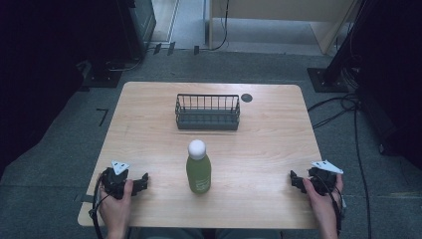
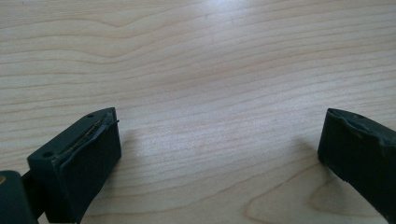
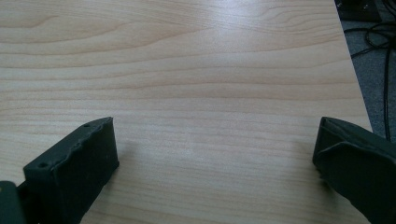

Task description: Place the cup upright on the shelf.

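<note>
A green bottle (image 1: 198, 171) with a white round cap stands upright near the middle of the wooden table (image 1: 149, 129). Behind it, toward the far edge, sits a dark wire basket (image 1: 207, 112). My left gripper (image 1: 144, 181) rests on the table at the near left, a hand's width left of the bottle. In the left gripper view its jaws stand wide apart, and my left gripper (image 2: 219, 140) is open over bare wood. My right gripper (image 1: 295, 180) rests at the near right edge. In its own view my right gripper (image 3: 215, 144) is open too, with nothing between the fingers.
A small dark round disc (image 1: 247, 97) lies on the table right of the basket. Grey carpet floor surrounds the table, with cables (image 1: 343, 107) at the right and dark equipment stands at the back left and right.
</note>
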### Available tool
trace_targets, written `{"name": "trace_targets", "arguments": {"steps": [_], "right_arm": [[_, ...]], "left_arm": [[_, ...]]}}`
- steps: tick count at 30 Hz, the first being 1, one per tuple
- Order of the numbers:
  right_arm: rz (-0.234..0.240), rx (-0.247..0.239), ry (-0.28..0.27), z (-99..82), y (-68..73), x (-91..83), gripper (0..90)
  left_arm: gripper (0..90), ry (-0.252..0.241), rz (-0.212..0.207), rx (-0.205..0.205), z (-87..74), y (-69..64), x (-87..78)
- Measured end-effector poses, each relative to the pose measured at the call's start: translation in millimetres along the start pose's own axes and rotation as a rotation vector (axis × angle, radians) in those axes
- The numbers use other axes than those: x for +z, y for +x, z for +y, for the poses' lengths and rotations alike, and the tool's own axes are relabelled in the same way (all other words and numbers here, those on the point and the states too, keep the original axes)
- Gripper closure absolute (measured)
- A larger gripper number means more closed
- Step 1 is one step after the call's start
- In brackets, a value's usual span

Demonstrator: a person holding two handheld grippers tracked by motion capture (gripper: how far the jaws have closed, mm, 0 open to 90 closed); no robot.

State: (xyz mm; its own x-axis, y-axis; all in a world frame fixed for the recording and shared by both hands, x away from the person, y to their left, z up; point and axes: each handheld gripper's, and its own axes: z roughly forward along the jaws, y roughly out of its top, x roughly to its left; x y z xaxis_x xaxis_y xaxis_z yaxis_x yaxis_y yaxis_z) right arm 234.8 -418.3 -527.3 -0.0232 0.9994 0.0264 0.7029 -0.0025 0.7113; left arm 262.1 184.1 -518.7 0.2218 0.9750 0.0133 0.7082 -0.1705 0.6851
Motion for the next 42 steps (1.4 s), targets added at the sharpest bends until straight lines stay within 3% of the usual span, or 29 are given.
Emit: {"name": "trace_targets", "arguments": {"steps": [9, 15, 27, 35, 42], "right_arm": [[-0.017, 0.016, 0.006, -2.2, 2.6, -3.2, 0.0], [-0.007, -0.010, 0.021, -1.7, 17.5, -11.4, 1.4], [0.094, -0.101, -0.029, 13.4, 69.6, -26.1, 3.1], [0.136, -0.127, -0.045, 17.0, 91.5, -30.2, 4.2], [0.200, -0.155, -0.058, 21.2, 113.5, -35.9, 4.4]], "left_arm": [[0.0, 0.001, 0.001, 0.003, 0.4, 0.5, 0.3], [0.0, 0.001, 0.000, 0.002, 0.4, 0.4, 0.3], [0.0, 0.001, 0.000, 0.001, 0.4, 0.4, 0.3], [0.0, 0.001, 0.000, 0.002, 0.4, 0.4, 0.3], [0.0, 0.001, 0.000, 0.001, 0.4, 0.5, 0.3]]}}
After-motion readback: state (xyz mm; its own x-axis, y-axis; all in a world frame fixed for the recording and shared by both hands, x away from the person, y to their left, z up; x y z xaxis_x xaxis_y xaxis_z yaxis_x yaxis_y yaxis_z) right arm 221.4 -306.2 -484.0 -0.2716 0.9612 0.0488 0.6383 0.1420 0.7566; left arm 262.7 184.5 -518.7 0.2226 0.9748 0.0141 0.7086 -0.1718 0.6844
